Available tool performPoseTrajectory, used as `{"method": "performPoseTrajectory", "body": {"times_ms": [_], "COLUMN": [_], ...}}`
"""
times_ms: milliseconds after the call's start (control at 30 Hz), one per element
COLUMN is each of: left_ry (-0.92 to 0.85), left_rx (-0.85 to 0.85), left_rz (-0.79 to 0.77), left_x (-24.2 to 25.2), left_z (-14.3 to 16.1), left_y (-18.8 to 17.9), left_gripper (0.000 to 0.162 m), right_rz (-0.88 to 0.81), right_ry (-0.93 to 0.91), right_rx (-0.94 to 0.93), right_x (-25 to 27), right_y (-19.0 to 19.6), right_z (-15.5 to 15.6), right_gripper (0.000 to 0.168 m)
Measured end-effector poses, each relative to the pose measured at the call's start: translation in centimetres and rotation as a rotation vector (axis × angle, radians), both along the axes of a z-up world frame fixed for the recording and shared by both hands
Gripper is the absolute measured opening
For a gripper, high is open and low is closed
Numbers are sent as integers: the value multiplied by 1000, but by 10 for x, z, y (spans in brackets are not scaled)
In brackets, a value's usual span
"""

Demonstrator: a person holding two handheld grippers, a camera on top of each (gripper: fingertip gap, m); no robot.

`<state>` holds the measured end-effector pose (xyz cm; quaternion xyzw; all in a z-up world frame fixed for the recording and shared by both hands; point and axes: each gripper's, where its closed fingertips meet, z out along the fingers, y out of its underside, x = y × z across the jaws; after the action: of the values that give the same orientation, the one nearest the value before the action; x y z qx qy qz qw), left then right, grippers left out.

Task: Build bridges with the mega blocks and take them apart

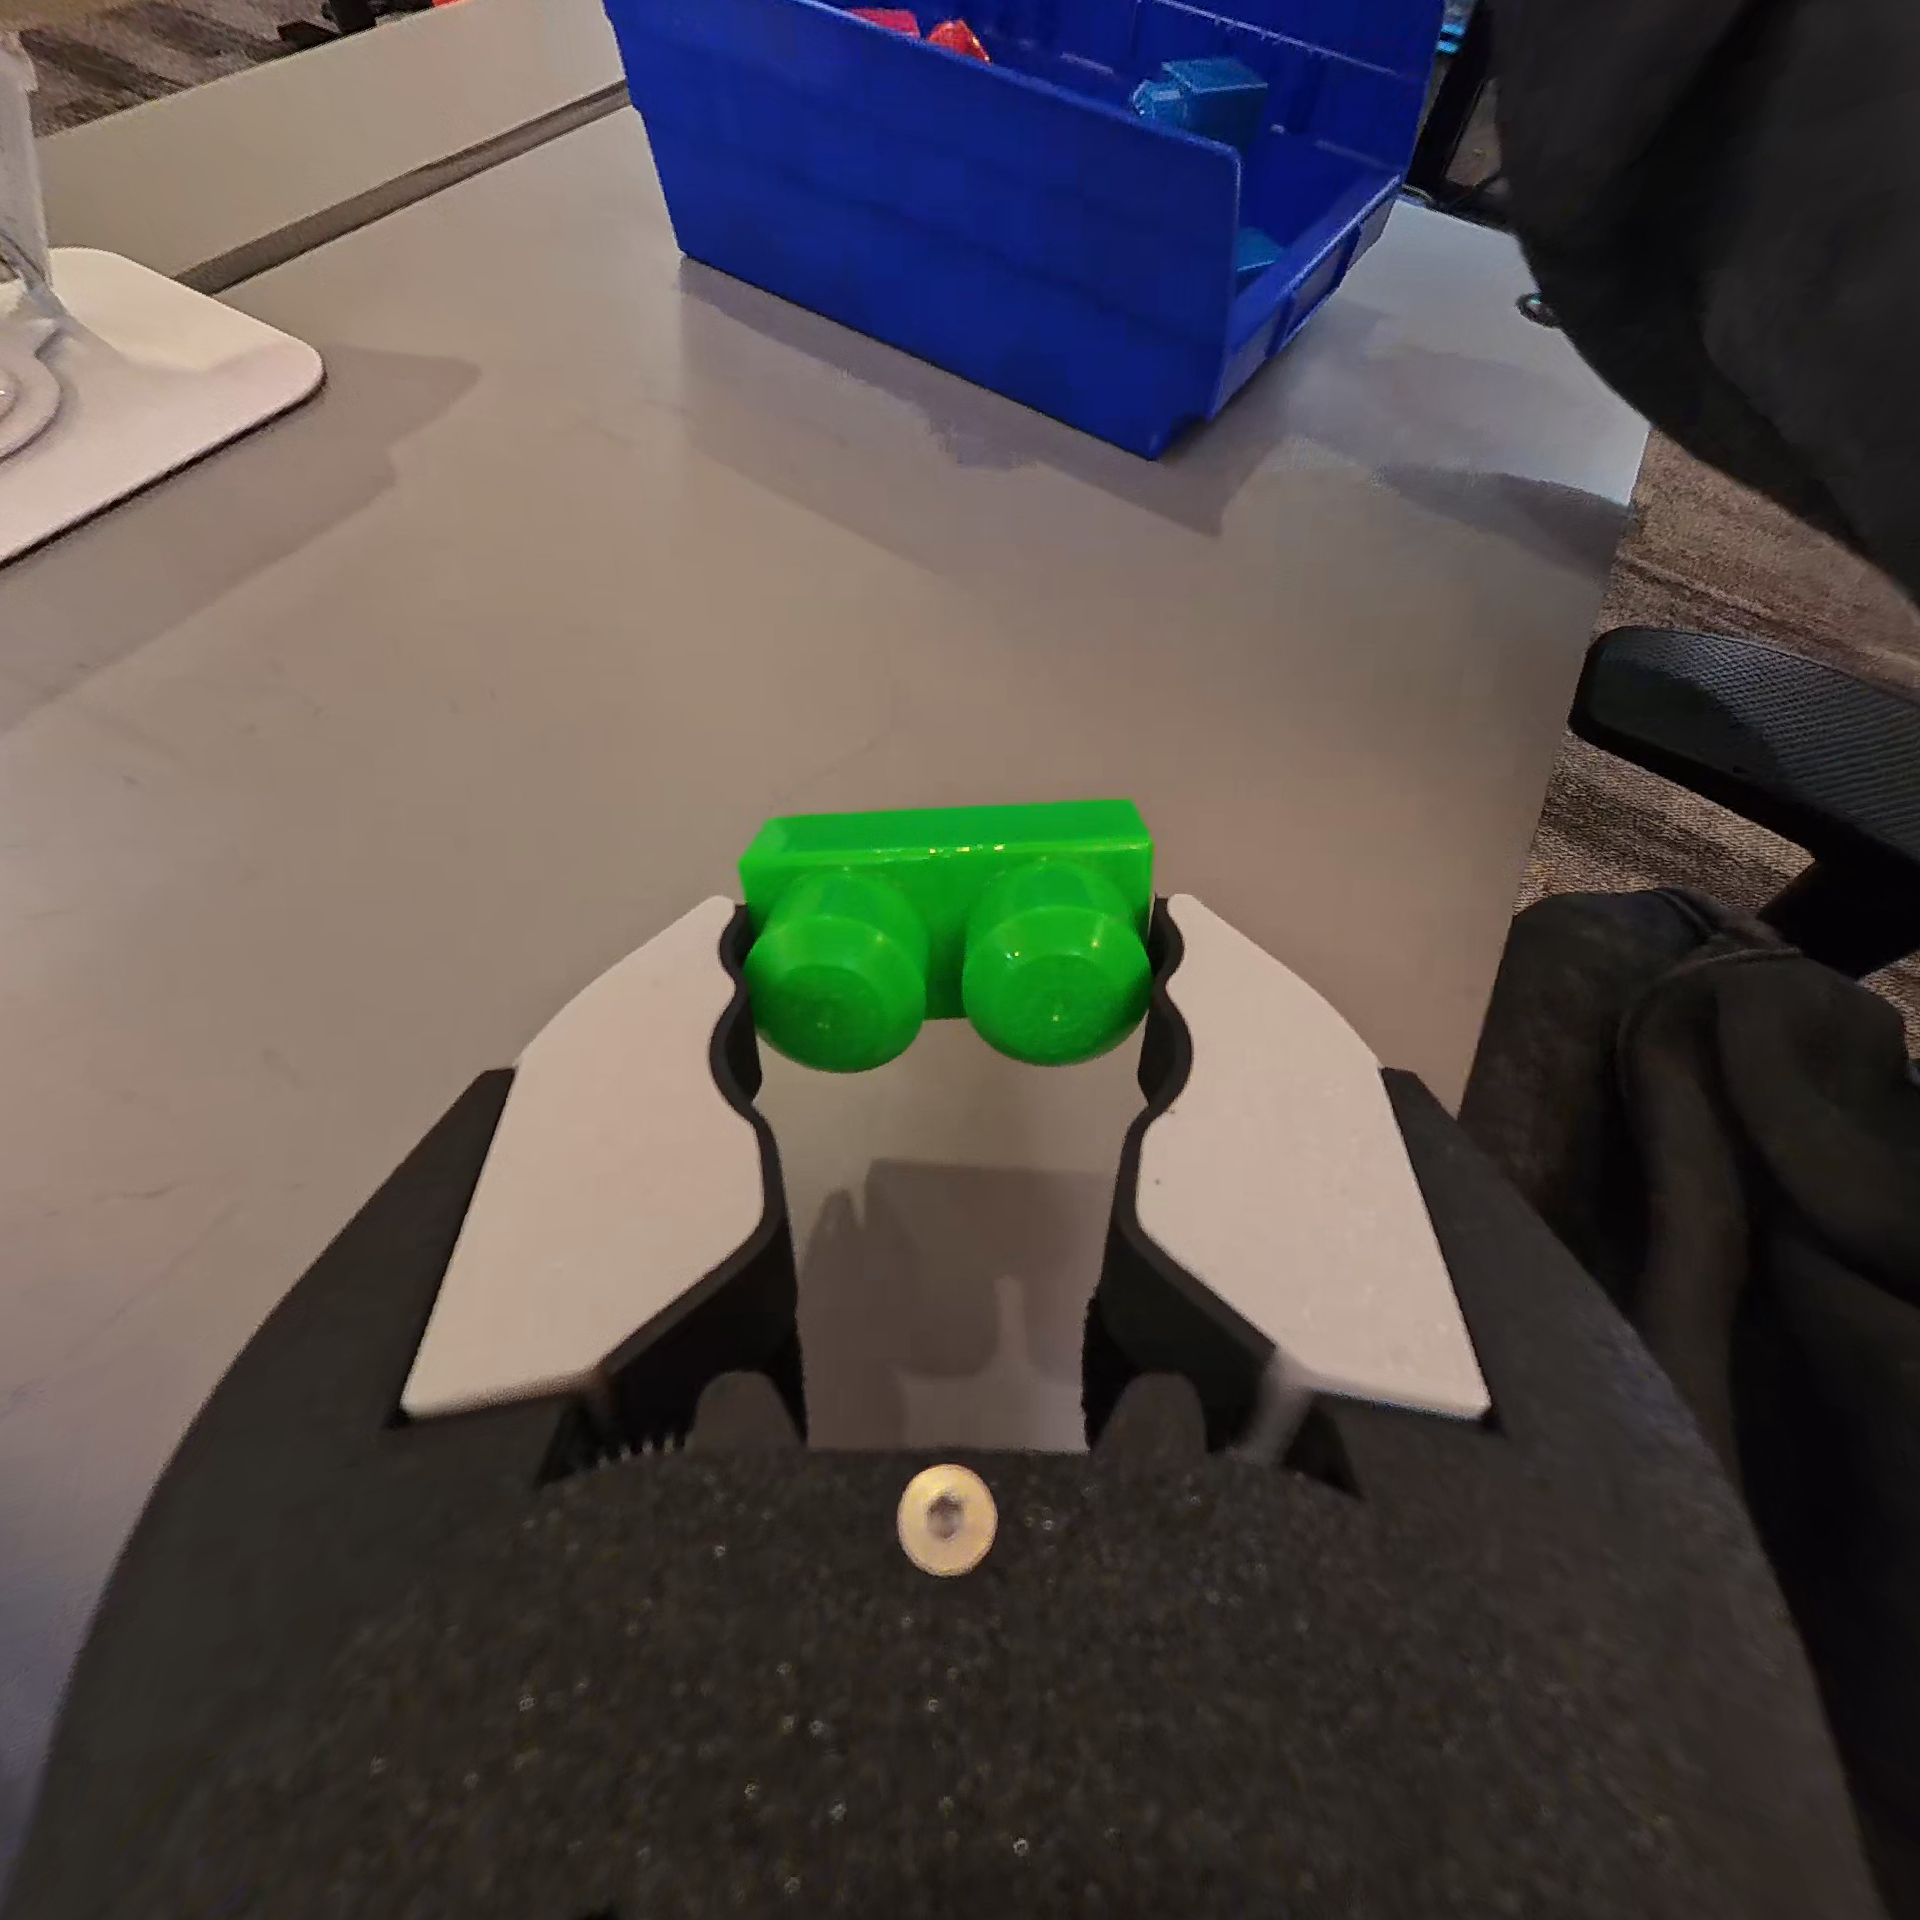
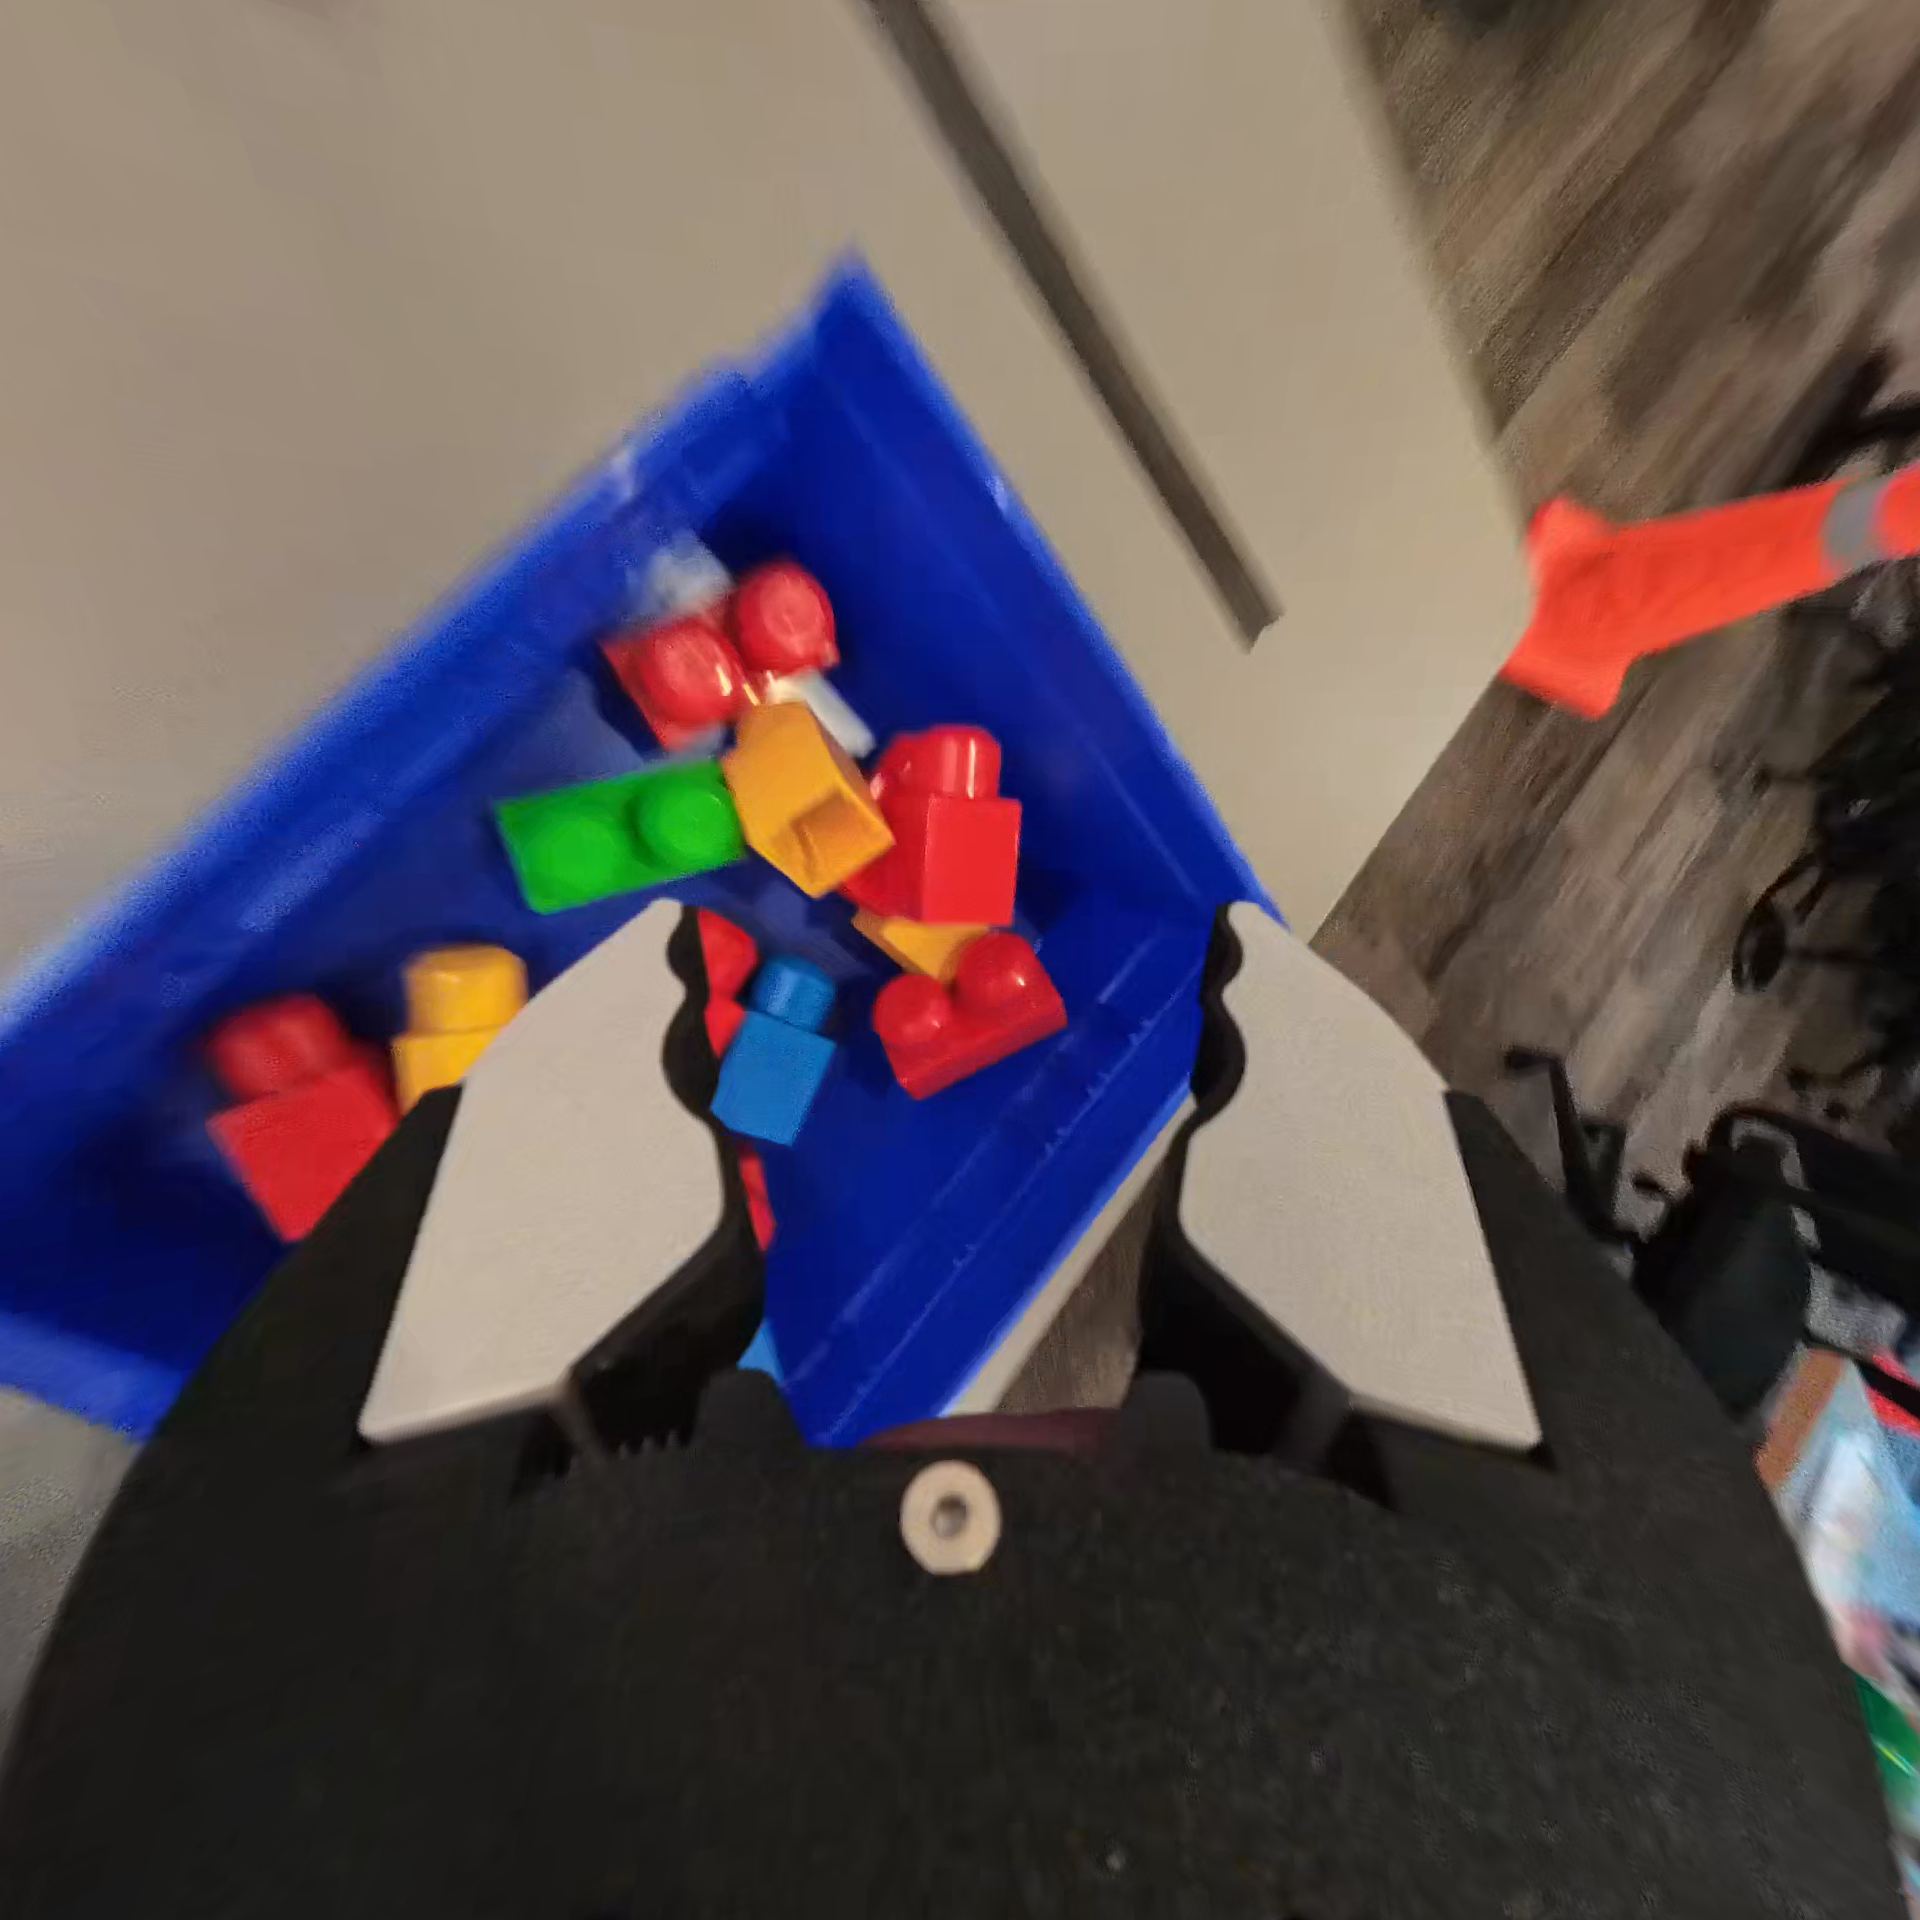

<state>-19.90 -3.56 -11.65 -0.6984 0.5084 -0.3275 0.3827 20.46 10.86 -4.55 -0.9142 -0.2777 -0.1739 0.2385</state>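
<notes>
Meanwhile, the left hand-held gripper (image 1: 948,961) clamps a green two-stud block (image 1: 945,935) at frame centre above the desk (image 1: 520,675), while the right hand-held gripper (image 2: 951,997), jaws apart, hovers over the blue bin (image 2: 935,436), apparently fetching a second bridge piece.

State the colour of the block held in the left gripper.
Bright green: the two-stud block shows best in the left wrist view.

Green block (image 1: 940,883): glossy smooth plastic. Blue bin (image 1: 935,208) beyond it: glossy ribbed plastic. Table (image 1: 520,675) beneath: smooth matt grey. Left gripper (image 1: 948,971): grainy black body.
</notes>
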Motion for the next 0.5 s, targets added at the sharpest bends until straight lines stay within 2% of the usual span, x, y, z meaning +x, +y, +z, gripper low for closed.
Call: {"method": "performPoseTrajectory", "body": {"times_ms": [100,200,267,300,367,433,500], "left_ry": [-1,7,6,5,8,26,54], "left_rx": [-13,-10,-10,-11,-7,2,9], "left_rz": [-4,-6,-9,-11,-13,-24,-39], "left_x": [1,2,4,4,5,5,6], "left_z": [-1,-3,-3,-3,-3,-5,-9], "left_y": [0,1,1,1,0,-3,-6], "left_gripper": [71,71,71,71,71,71,71], "right_rz": [118,343,441,443,413,468,437], "right_ry": [267,721,991,1089,1230,1136,1068], "right_rx": [298,478,523,524,412,227,264], "right_x": [-77,-193,-256,-278,-316,-338,-337], "right_y": [-37,-96,-135,-147,-170,-195,-202], "right_z": [53,66,53,38,-4,-44,-56], "right_gripper": [82,76,70,68,66,76,78]}}
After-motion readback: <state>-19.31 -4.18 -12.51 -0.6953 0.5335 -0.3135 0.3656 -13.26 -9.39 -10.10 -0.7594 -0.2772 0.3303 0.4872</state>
